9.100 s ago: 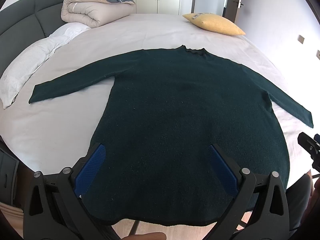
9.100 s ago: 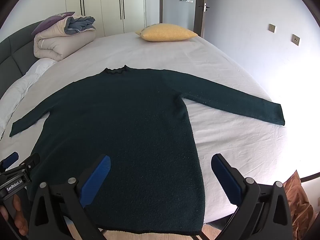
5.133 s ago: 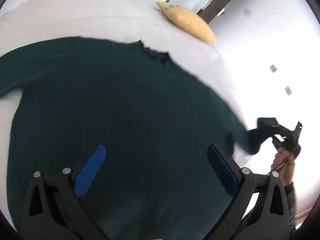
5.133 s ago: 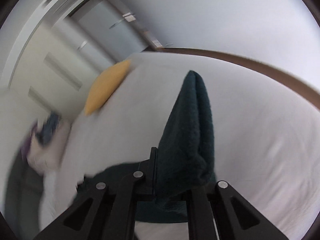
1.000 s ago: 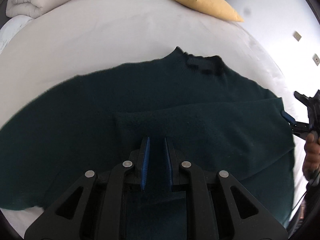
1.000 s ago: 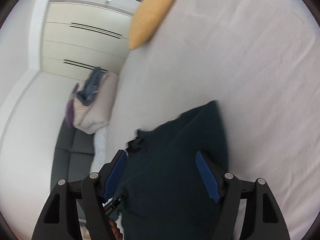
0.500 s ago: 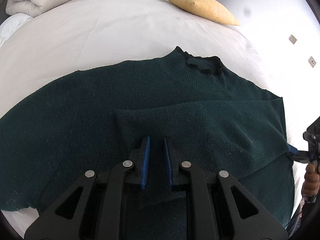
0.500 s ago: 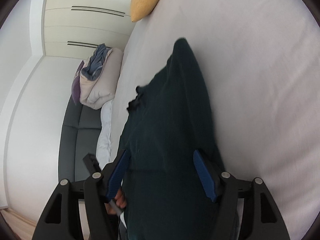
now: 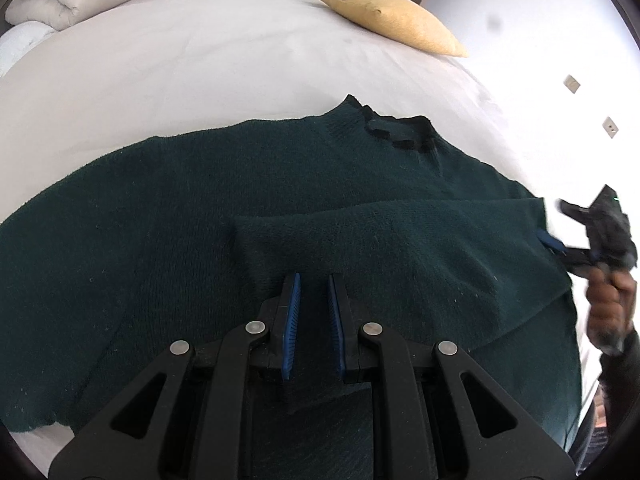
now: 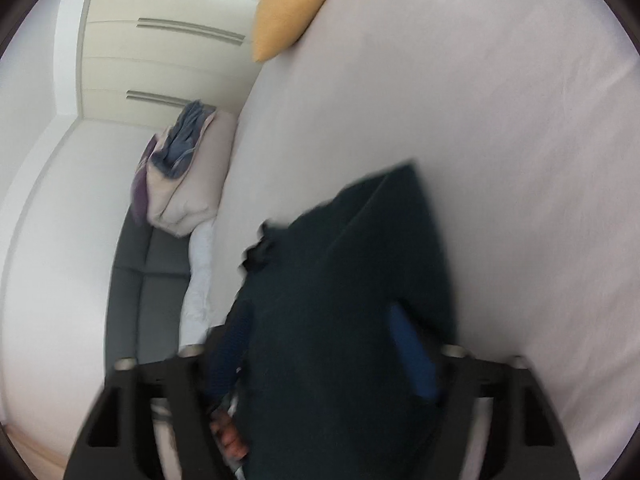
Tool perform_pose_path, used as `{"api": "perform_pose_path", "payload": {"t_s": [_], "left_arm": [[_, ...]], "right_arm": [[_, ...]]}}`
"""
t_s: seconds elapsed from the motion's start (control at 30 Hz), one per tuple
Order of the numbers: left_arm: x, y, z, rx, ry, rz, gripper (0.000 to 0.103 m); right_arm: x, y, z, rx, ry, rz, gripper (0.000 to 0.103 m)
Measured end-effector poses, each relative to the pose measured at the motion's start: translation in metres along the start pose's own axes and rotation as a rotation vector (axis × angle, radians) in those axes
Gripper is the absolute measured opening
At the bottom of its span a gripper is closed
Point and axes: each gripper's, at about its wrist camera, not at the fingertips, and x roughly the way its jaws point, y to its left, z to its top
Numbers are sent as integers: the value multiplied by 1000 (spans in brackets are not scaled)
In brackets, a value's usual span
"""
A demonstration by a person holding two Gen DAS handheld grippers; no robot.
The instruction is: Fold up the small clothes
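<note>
A dark green sweater (image 9: 160, 240) lies flat on the white bed (image 9: 200, 60), its right sleeve (image 9: 400, 240) folded across the chest. My left gripper (image 9: 312, 280) points down at the sleeve's lower edge, jaws a narrow gap apart with dark knit pinched between the blue pads. A hand holds my right gripper (image 9: 556, 244) at the sweater's folded right edge. In the blurred right wrist view my right gripper (image 10: 320, 344) is closing. The sweater's folded shoulder (image 10: 360, 280) lies between its pads (image 10: 412, 352), which stand wide apart.
A yellow pillow (image 9: 384, 20) lies at the far side of the bed. A rolled duvet (image 9: 48, 0) and a white pillow sit by the grey headboard (image 10: 140, 300). White wardrobes (image 10: 160, 60) stand behind. The bed's right edge runs close to the right gripper.
The right gripper's jaws have narrowed around the sweater's folded right edge, and its view has shifted. The left gripper and the folded sleeve have stayed in place.
</note>
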Motion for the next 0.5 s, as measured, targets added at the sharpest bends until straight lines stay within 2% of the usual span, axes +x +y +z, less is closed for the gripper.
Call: {"api": "perform_pose_path", "payload": {"t_s": [0.1, 0.17, 0.23, 0.27, 0.3, 0.4, 0.5], "left_arm": [[-3, 7, -2, -5, -1, -38, 14], [-3, 12, -3, -22, -4, -61, 14], [-5, 13, -3, -34, -8, -65, 14], [-6, 12, -4, -31, -14, -60, 14], [-8, 10, -6, -24, -22, -47, 14], [-17, 4, -11, -18, -38, -9, 14], [-42, 6, -20, -60, -72, 16, 14]], "right_arm": [[-11, -11, 18, 45, -76, 22, 53], [-21, -9, 26, 24, -122, -25, 53], [-30, -4, 25, 15, -147, -64, 59], [-34, -1, 22, 10, -162, -86, 68], [-39, 4, 15, -7, -174, -89, 70], [-37, 23, -8, -75, -113, -4, 73], [-16, 35, -21, -121, -48, -10, 83]]}}
